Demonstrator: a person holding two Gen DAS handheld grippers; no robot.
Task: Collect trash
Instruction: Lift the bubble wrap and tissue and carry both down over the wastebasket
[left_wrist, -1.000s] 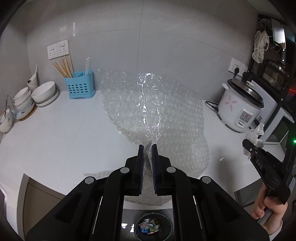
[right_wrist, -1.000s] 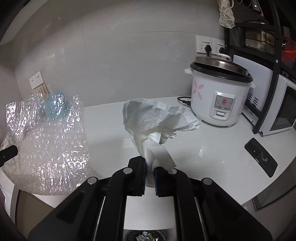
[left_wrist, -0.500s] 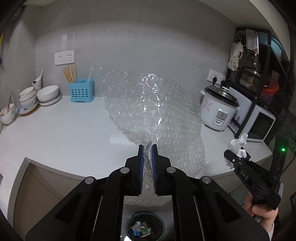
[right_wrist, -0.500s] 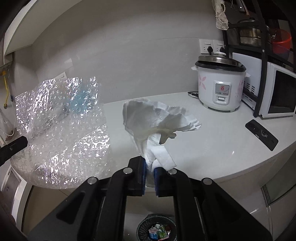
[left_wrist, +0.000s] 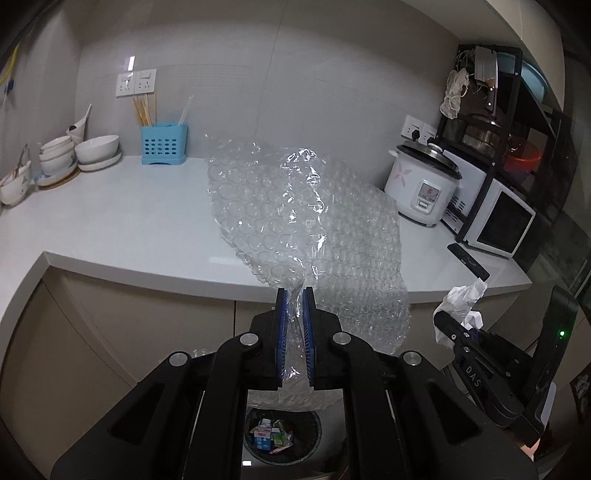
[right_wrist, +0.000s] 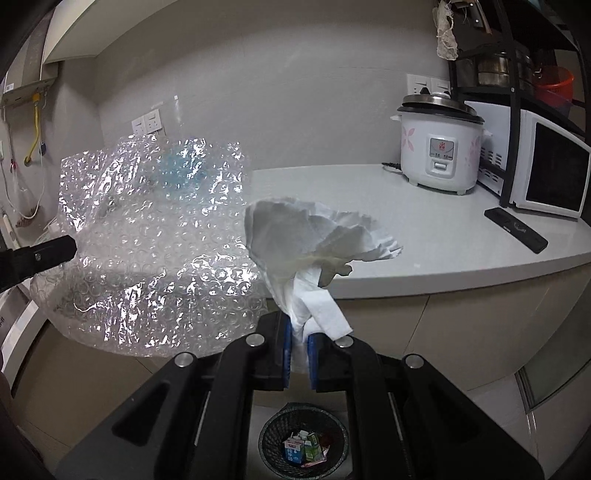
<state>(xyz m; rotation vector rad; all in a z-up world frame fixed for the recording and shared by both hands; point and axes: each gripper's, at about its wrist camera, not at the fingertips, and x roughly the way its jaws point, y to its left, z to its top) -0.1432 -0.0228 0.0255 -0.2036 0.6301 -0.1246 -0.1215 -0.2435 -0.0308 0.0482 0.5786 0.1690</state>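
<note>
My left gripper (left_wrist: 294, 295) is shut on a large sheet of clear bubble wrap (left_wrist: 306, 229), which hangs in the air in front of the counter edge. My right gripper (right_wrist: 298, 321) is shut on a crumpled white paper towel (right_wrist: 306, 236). In the left wrist view the right gripper (left_wrist: 448, 325) shows at the lower right with the paper towel (left_wrist: 463, 299) in it. The bubble wrap (right_wrist: 147, 240) fills the left of the right wrist view. A black mesh trash bin (right_wrist: 303, 439) holding small cartons stands on the floor below both grippers, also as the bin (left_wrist: 282, 435) under the left one.
A white counter (left_wrist: 129, 221) carries bowls (left_wrist: 96, 147), a blue utensil holder (left_wrist: 164, 144), a rice cooker (right_wrist: 439, 144), a microwave (right_wrist: 550, 166) and a black remote (right_wrist: 515, 229). Beige cabinet doors (left_wrist: 110, 332) run under the counter edge.
Both grippers have pulled back from the counter and sunk lower, carrying the bubble wrap and paper towel off its edge. The trash bin on the floor has come into fuller view.
</note>
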